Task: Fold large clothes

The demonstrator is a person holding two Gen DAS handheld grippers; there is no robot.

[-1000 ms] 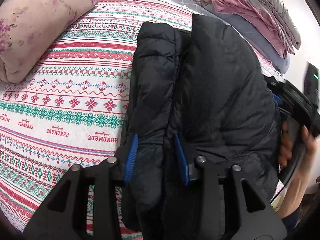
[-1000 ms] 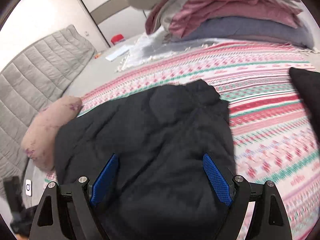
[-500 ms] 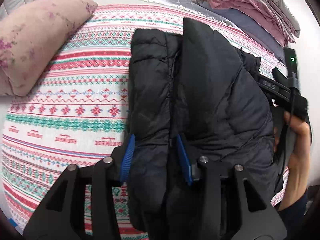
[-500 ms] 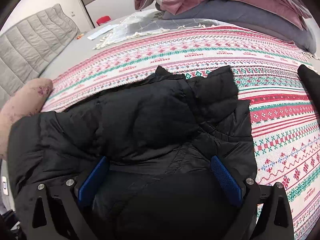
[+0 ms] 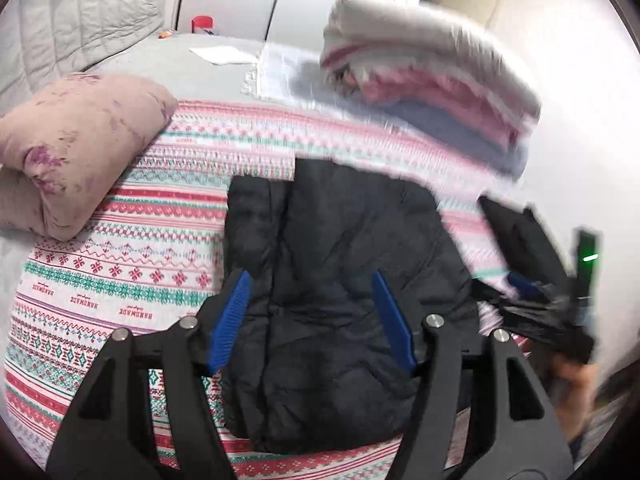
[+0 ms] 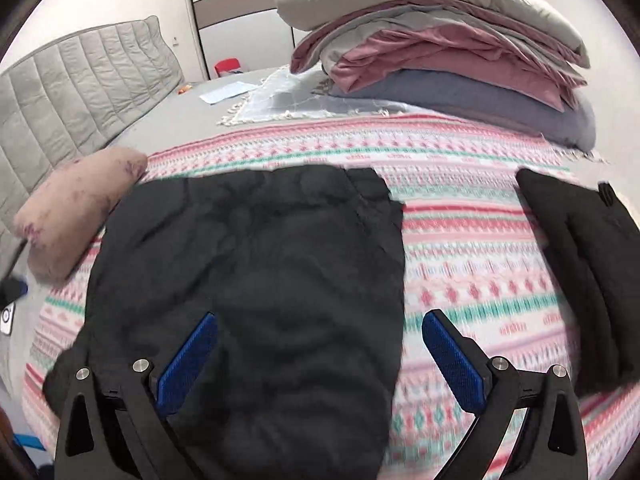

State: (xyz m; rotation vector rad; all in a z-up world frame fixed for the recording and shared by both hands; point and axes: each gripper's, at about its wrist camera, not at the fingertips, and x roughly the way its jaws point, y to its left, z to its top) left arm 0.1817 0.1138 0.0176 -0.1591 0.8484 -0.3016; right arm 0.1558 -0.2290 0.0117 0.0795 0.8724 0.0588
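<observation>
The black jacket (image 6: 256, 280) is matt, puffy quilted cloth; the blanket (image 6: 472, 264) under it is soft patterned woven cloth.

On the bed (image 6: 168, 128), a patterned blanket (image 6: 460, 248) carries the black jacket (image 6: 260, 260); pillow (image 6: 76, 212) left of it, folded bedding (image 6: 460, 64) behind.

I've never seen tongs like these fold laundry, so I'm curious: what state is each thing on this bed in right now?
Black puffer jacket: folded, lying flat on the blanket, held by nothing.
Left tongs: open, jaws have just been opening, above the jacket, pads not pressing it.
Right tongs: wide open, nothing gripped.
Second black garment: folded, lying apart at the right.
Patterned blanket: spread flat.
Pink pillow: lying at the blanket's edge.
Bedding pile: folded, stacked.
</observation>
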